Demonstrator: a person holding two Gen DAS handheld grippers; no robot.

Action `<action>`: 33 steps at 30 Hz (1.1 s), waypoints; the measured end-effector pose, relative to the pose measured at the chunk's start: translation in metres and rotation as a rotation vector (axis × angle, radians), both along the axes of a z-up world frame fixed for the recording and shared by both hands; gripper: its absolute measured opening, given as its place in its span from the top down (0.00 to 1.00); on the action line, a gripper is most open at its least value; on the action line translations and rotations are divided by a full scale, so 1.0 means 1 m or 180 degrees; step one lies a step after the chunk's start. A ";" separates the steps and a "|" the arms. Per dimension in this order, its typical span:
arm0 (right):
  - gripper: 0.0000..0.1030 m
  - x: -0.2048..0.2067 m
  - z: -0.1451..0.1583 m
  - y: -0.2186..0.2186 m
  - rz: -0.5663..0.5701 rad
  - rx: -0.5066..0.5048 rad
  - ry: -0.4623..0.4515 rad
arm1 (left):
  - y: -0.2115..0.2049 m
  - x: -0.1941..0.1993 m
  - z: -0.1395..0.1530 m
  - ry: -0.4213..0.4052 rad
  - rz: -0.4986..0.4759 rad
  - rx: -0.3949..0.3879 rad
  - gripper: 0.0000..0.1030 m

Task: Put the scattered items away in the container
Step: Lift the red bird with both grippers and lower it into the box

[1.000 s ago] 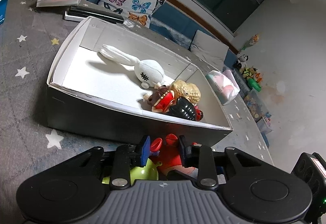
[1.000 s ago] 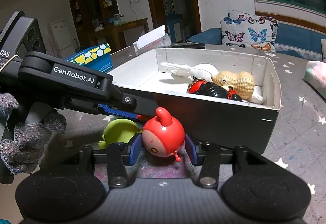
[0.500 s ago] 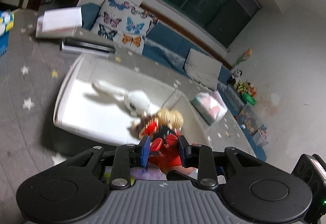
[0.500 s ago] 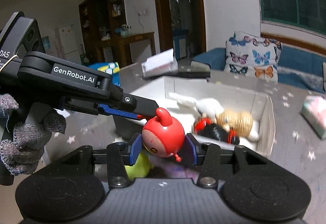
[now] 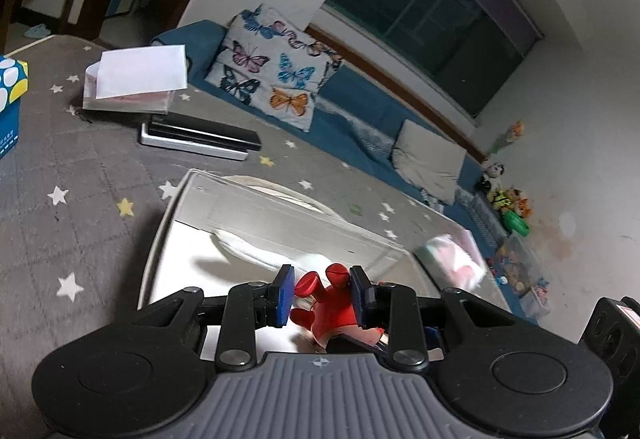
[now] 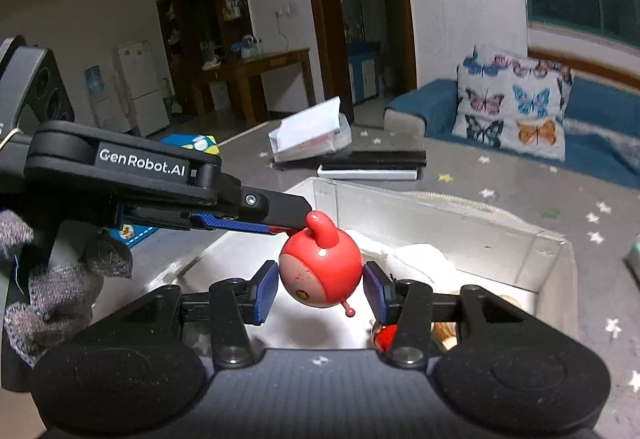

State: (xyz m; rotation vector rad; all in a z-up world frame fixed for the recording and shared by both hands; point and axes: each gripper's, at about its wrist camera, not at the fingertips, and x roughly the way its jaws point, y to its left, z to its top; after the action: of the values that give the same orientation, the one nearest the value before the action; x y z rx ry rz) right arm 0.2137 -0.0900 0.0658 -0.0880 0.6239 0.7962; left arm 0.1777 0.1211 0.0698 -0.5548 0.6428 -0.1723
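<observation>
1. White plush [image 5: 256,251] in the box [image 5: 224,195] is motion-smeared, and its near end goes behind the left hand-held gripper [image 5: 321,296].
2. Toys at the box's right end [image 6: 444,327] are mostly hidden behind the right hand-held gripper [image 6: 320,291], can't tell what they are.
3. Blue carton [image 5: 10,107] is cut off by the left edge.
4. Pink-white packet [image 5: 452,259] is too blurry to identify.

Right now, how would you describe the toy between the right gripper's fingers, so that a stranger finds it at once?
Find the white box on the grey starred cloth. Above its near end, the right gripper holds a red ball toy. Unlike the white plush inside, it is glossy, with a curled stalk on top.
</observation>
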 end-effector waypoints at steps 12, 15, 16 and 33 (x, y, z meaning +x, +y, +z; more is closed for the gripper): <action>0.55 0.049 -0.032 0.020 0.0006 -0.0229 0.0483 | 0.018 0.037 -0.040 0.0353 0.0063 -0.0160 0.69; 0.55 0.052 -0.035 0.024 0.0024 -0.0300 0.0512 | 0.017 0.039 -0.041 0.0347 0.0047 -0.0110 0.69; 0.55 0.053 -0.035 0.025 0.0032 -0.0326 0.0511 | 0.016 0.039 -0.040 0.0346 0.0042 -0.0087 0.69; 0.55 0.066 -0.047 0.048 0.0131 -0.0807 0.0475 | -0.004 0.048 -0.043 0.0395 -0.0027 0.0402 0.67</action>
State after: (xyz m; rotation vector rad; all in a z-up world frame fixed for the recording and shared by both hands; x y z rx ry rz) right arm 0.2792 -0.0425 0.0191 -0.2754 0.8652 0.7648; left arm 0.2256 0.1167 0.0266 -0.4432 0.7714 -0.1048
